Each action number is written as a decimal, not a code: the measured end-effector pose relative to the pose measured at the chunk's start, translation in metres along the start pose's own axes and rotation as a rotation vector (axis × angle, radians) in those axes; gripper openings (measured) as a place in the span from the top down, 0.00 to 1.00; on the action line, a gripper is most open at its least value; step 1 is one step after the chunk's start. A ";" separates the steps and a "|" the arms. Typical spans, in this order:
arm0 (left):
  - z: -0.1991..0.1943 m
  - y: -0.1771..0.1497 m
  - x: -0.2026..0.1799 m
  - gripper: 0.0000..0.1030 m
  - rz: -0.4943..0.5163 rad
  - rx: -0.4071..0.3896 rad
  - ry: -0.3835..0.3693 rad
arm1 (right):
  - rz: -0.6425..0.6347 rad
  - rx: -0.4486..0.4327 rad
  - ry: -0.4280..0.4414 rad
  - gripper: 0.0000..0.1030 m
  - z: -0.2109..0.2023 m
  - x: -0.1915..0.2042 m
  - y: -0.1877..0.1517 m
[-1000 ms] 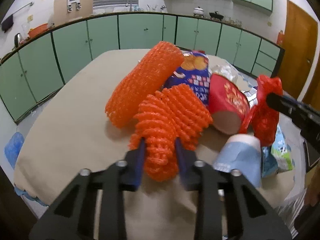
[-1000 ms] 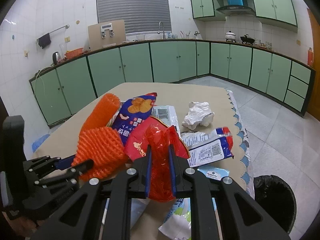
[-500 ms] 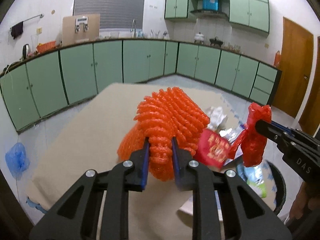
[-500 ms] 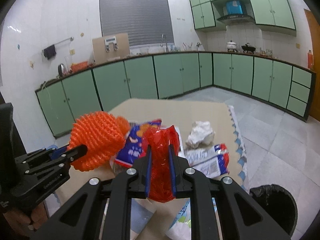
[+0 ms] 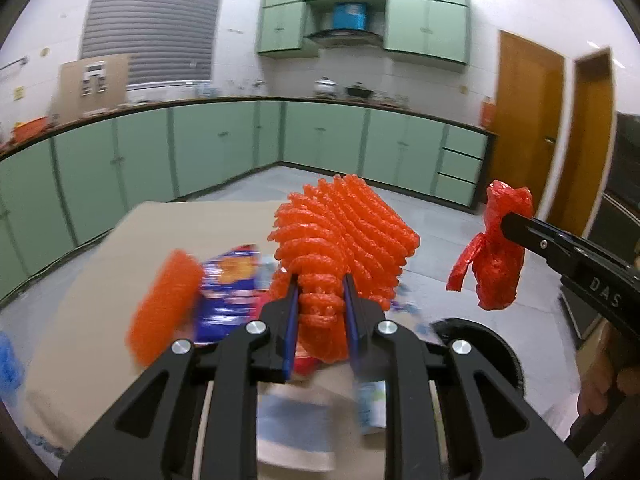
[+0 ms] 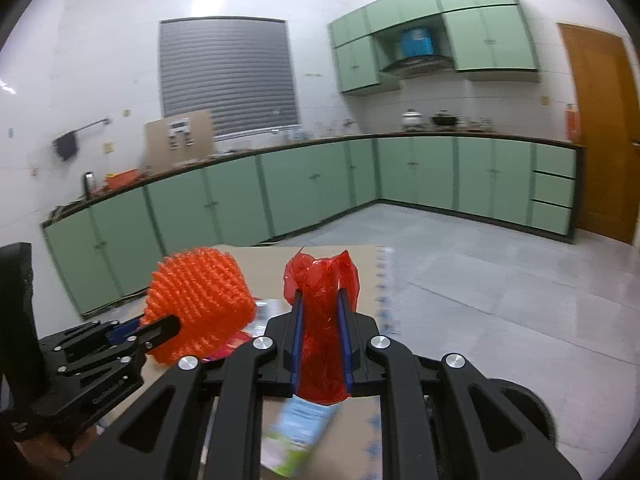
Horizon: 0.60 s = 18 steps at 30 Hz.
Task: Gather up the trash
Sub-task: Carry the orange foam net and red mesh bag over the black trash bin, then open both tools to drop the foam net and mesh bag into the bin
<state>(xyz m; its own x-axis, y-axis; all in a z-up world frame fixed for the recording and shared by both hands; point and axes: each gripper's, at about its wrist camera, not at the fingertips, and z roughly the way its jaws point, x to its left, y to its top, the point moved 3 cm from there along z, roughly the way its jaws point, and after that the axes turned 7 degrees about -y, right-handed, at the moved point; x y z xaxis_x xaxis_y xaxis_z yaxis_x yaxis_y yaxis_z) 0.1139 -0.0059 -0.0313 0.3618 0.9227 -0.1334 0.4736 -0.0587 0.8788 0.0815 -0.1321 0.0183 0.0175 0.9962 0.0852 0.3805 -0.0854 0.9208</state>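
Note:
My left gripper (image 5: 319,284) is shut on an orange foam fruit net (image 5: 344,236) and holds it up above the table (image 5: 100,288). It also shows in the right wrist view (image 6: 200,300). My right gripper (image 6: 319,300) is shut on a crumpled red plastic bag (image 6: 320,344), also raised; the bag shows at the right of the left wrist view (image 5: 496,264). A second orange foam net (image 5: 162,308) and a blue snack bag (image 5: 228,292) lie on the table below. A black trash bin (image 5: 480,344) stands past the table's right edge.
More wrappers lie under the grippers: a blue-white pack (image 5: 296,424) and a green-white carton (image 6: 296,436). Green cabinets (image 6: 320,184) line the far walls. A wooden door (image 5: 524,128) is at the right. The tiled floor (image 6: 480,280) lies beyond the table.
Both grippers have lifted with their trash and swung to the right, away from the pile. The table items have dropped lower in view and the bin has come nearer.

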 end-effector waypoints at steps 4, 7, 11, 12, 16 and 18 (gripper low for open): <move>0.026 -0.003 -0.036 0.82 0.034 0.030 -0.080 | 0.021 0.017 -0.091 0.85 -0.005 -0.040 -0.007; 0.048 -0.010 -0.067 0.82 0.063 0.059 -0.143 | 0.041 0.038 -0.157 0.85 -0.003 -0.071 -0.015; 0.073 -0.020 -0.095 0.82 0.100 0.087 -0.196 | 0.071 0.074 -0.235 0.85 0.003 -0.113 -0.031; 0.082 -0.022 -0.104 0.82 0.110 0.099 -0.212 | 0.078 0.086 -0.252 0.85 0.005 -0.122 -0.036; 0.111 -0.038 -0.131 0.82 0.129 0.129 -0.253 | 0.100 0.132 -0.328 0.85 0.014 -0.161 -0.061; 0.128 -0.048 -0.143 0.82 0.133 0.148 -0.277 | 0.133 0.163 -0.349 0.85 0.020 -0.181 -0.075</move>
<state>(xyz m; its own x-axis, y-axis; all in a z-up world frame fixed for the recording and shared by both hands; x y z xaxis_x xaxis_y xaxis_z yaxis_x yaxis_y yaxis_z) 0.1417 -0.1840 -0.1127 0.6231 0.7657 -0.1595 0.5118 -0.2449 0.8234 0.0686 -0.3059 -0.0734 0.3786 0.9247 0.0397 0.4951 -0.2385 0.8354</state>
